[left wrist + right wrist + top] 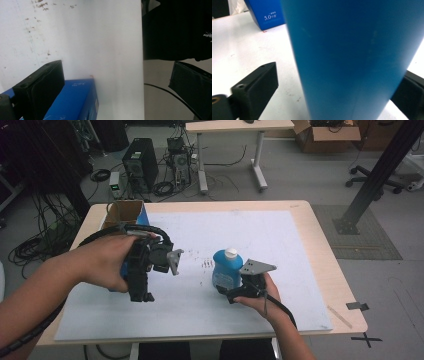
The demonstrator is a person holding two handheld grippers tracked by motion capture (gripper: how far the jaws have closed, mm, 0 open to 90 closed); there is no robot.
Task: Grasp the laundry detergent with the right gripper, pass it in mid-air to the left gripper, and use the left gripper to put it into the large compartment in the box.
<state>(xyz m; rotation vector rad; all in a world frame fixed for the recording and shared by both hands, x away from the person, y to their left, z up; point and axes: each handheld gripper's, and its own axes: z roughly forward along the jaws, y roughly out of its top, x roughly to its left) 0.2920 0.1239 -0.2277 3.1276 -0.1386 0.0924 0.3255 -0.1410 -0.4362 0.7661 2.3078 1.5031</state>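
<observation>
A blue bottle (226,267) with a white cap stands upright on the white sheet, right of centre. My right gripper (227,290) reaches it from the near side and is open. In the right gripper view the bottle (352,50) is between the jaws, with a clear gap to the left jaw; contact at the right jaw is unclear. A blue box (125,215) with an open cardboard top stands at the left. My left gripper (141,292) is held beside it, open. In the left gripper view the box (72,100) lies just inside the left jaw, far from the right one.
The white sheet (270,235) covers most of the wooden table (325,265); small dark specks mark its middle. Beyond the far edge are a computer tower (140,162), cables, and a desk (235,127). A black post (380,170) rises at the right.
</observation>
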